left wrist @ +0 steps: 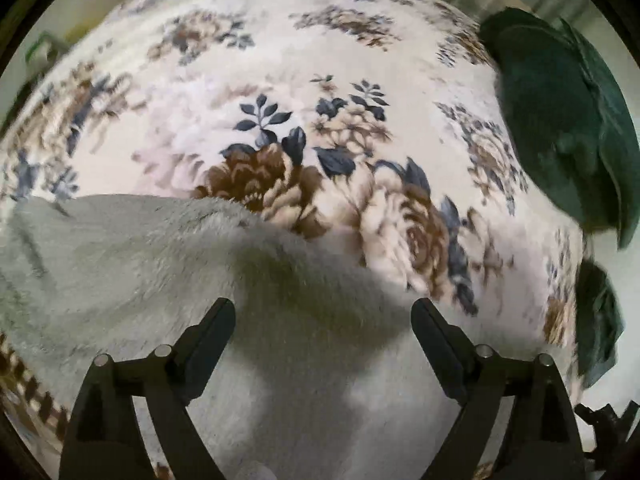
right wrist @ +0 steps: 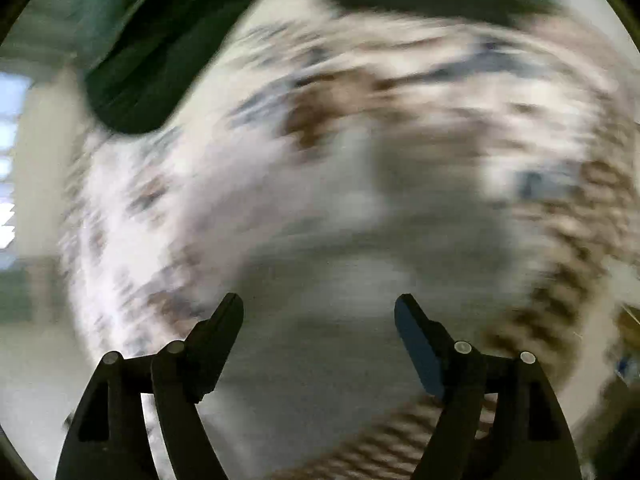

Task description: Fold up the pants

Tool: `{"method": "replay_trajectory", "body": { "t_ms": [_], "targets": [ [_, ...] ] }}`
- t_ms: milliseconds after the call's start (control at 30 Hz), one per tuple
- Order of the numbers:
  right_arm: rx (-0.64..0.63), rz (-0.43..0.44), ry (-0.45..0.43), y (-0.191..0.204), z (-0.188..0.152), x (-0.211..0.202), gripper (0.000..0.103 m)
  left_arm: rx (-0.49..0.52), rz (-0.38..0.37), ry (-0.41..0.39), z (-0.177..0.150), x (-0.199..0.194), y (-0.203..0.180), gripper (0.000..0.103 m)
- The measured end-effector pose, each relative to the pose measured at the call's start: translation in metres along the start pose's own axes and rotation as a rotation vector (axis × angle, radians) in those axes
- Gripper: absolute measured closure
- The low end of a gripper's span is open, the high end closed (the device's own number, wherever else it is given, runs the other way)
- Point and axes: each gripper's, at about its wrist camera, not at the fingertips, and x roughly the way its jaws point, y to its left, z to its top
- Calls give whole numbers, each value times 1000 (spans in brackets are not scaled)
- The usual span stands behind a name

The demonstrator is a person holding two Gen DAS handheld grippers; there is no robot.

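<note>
Hovering low over the pale grey fleece pants (left wrist: 168, 280), the left claw (left wrist: 323, 308) stands with its two fingers spread wide and nothing between them. The pants lie in the near left part of the left wrist view, on a cream blanket with brown and blue flowers (left wrist: 320, 80); their far edge runs in a curved line from the left rim toward the near right, passing just ahead of the fingertips. One raised hump shows in the cloth ahead of the claw, so the fabric is not lying flat there. A dark green garment (left wrist: 560, 128) sits at the far right of the blanket, well apart from the pants, with another dark green piece (left wrist: 598, 320) nearer on the right.

The right wrist view is heavily smeared. The right claw (right wrist: 319, 306) is likewise spread wide and empty, with pale grey cloth under and ahead of it that is probably the same pants, though I cannot tell for sure. The flowered blanket shows beyond, and a dark green shape lies at the far left.

Judging from this, no neat fold is visible yet and neither claw has a hold. Grasping an edge and the folds themselves seem left to do.
</note>
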Motion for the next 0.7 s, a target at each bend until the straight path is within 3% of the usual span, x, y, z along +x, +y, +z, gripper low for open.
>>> {"method": "replay_trajectory", "body": {
  "t_ms": [33,100,233,267,300,433,467,533,567,600,667,700],
  "targets": [
    [64,-38,-7,-24,0,-5,23,5,11,-5,-7,-3,-1,13],
    [173,-18,-13,-66,0,-2,26,-11,7,-2,-24,-9,5,13],
    [237,49,37,-98,5,30,44,-65,17,55,-54,-1,20,13],
    [231,51,39,-98,5,37,62,-70,31,64,-60,0,26,13],
    [233,26,31,-98,5,42,99,-73,47,73,-66,1,33,13],
    [190,-136,-103,-92,-3,24,99,-107,72,88,-86,-7,65,13],
    [180,-150,-108,-92,-1,22,99,-124,75,89,-89,-10,75,13],
    [177,-97,-21,-91,2,33,95,-165,80,92,-96,-17,98,13],
    [165,-75,33,-86,1,41,83,-188,85,94,-100,-22,112,13],
    [138,-85,77,-79,-2,44,62,-208,91,93,-102,-26,125,13],
    [67,-69,59,-56,-17,34,47,-271,98,89,-106,-37,158,13],
    [24,-70,48,-43,-29,29,47,-315,107,81,-105,-44,183,13]
  ]
}}
